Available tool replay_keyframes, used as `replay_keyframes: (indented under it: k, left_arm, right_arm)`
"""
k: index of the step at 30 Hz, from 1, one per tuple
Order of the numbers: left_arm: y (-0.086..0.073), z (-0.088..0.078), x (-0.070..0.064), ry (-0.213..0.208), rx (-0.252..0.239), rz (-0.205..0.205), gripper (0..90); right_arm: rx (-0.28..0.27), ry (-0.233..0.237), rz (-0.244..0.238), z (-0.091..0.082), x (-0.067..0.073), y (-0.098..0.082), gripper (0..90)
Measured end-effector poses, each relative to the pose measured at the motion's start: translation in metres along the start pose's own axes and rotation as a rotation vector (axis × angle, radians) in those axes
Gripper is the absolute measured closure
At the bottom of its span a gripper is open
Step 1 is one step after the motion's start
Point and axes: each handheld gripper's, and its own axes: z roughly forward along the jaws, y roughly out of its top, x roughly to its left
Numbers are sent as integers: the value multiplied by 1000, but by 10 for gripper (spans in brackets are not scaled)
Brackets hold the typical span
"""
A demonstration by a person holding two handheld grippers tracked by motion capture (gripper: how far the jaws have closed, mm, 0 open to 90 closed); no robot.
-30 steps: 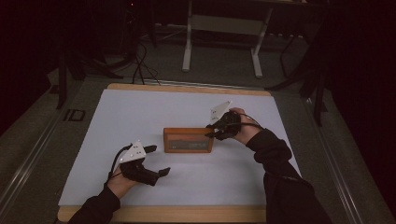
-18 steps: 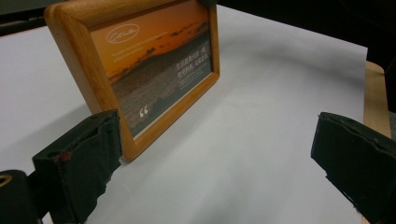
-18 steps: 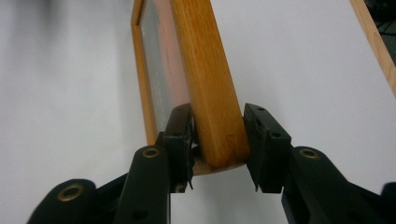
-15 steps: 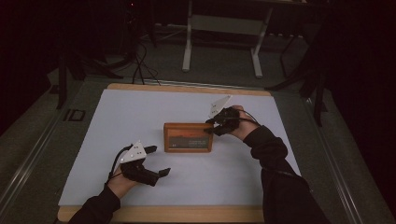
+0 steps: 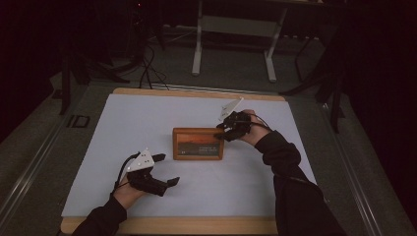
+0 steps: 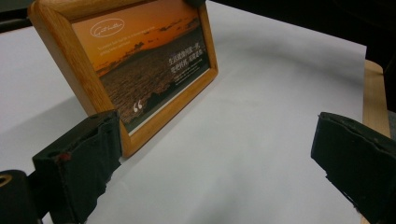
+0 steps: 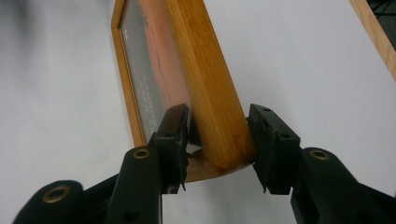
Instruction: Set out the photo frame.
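A wooden picture frame [image 5: 196, 145] holding a sunset photo with white text stands tilted near the middle of the white table cover [image 5: 123, 128]. My right gripper [image 5: 220, 135] is shut on the frame's upper right corner. In the right gripper view one jaw presses the glass front and the other the back of the frame [image 7: 205, 93], with the right gripper [image 7: 217, 128] around that corner. My left gripper [image 5: 169, 186] rests open at the front left, apart from the frame. In the left gripper view the frame [image 6: 140, 60] stands just beyond the wide-open left gripper [image 6: 219, 149].
The cover lies on a wooden table whose edge [image 5: 196, 92] shows at the back and front. Behind the table are the legs of a desk [image 5: 196, 49] and cables [image 5: 147, 64] on a dark floor. Bare cover spreads left of the frame.
My right gripper has risen slightly and drawn back with the frame's top corner, tipping the frame more upright. The left gripper has stayed put.
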Motion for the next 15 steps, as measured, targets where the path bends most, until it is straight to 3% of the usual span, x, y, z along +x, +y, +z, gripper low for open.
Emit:
replay_keyframes:
  k: [5,15]
  left_arm:
    - [-1,1,0,-2,6,-2,27]
    - [0,1,-1,-2,-1,1,27]
  right_arm:
    - [21,-13,5,3,1,0,519]
    - [-4,-35,2,-4,7,7,471]
